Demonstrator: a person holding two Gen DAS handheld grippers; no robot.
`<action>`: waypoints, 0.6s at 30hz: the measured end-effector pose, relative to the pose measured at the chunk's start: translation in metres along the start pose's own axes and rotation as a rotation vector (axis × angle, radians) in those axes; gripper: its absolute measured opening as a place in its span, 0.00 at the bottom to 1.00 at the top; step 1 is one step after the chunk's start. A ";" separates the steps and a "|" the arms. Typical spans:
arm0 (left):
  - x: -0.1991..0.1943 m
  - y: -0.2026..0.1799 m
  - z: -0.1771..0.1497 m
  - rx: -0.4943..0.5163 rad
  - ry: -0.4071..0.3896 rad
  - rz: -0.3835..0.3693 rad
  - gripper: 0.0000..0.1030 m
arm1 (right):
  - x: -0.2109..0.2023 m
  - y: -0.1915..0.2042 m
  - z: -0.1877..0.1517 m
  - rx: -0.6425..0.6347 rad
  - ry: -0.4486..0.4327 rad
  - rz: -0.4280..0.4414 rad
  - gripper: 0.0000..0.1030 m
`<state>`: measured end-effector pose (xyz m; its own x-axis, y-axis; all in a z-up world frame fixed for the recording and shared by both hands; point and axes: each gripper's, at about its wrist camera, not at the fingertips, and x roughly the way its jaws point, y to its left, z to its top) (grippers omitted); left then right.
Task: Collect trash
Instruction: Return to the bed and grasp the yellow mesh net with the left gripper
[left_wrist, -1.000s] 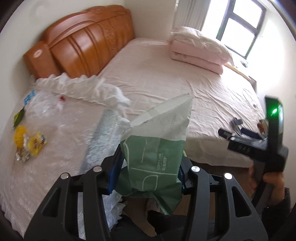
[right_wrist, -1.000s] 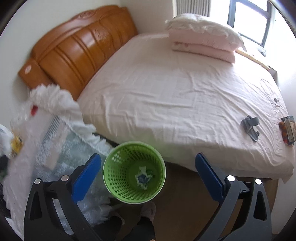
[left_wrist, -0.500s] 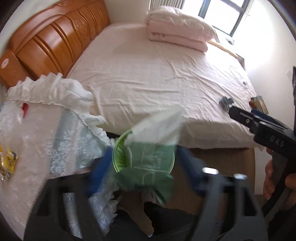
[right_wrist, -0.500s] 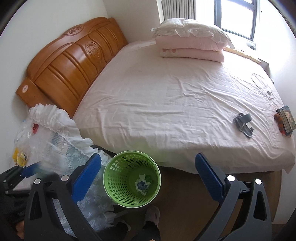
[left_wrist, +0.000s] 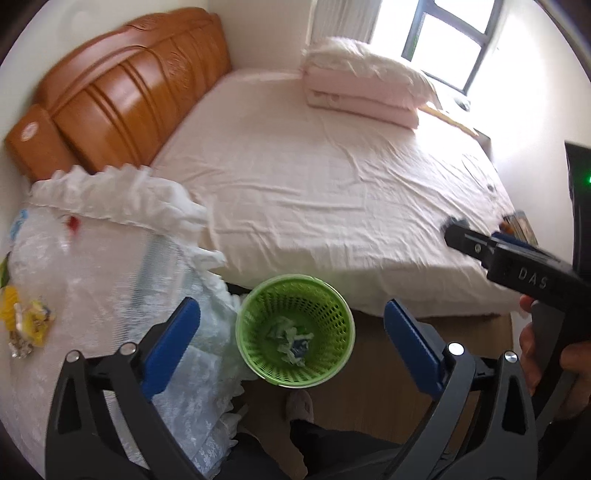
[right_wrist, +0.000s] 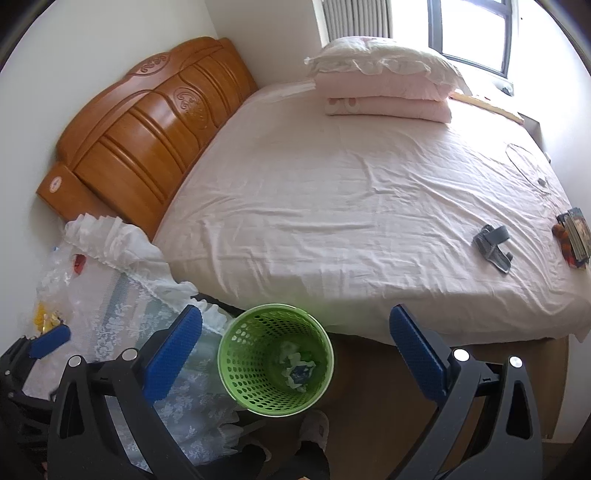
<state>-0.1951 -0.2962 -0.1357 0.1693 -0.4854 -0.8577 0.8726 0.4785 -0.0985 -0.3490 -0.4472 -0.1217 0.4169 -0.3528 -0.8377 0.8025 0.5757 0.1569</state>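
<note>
Left gripper (left_wrist: 291, 325) and right gripper (right_wrist: 295, 343) both hang spread wide, empty, above green basket (left_wrist: 334, 312) holding crumpled trash (left_wrist: 291, 338).

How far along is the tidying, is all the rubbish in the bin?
Partly. Crumpled trash already lies in the green bin. The left gripper above it and the right gripper are both open and empty. Yellow wrappers and a red scrap still sit on the lace-covered table.

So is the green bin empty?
No. The bin holds crumpled trash at its bottom, seen in both views.
</note>
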 end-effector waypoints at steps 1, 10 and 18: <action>-0.008 0.006 0.000 -0.011 -0.018 0.015 0.93 | -0.002 0.004 0.001 -0.006 -0.004 0.009 0.98; -0.104 0.098 -0.031 -0.179 -0.215 0.219 0.93 | -0.024 0.079 0.012 -0.117 -0.059 0.151 0.98; -0.135 0.175 -0.081 -0.373 -0.198 0.349 0.93 | -0.011 0.175 0.004 -0.281 -0.013 0.277 0.98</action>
<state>-0.1022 -0.0880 -0.0776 0.5342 -0.3621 -0.7638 0.5332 0.8455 -0.0279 -0.2114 -0.3450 -0.0826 0.6077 -0.1640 -0.7771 0.5119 0.8290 0.2253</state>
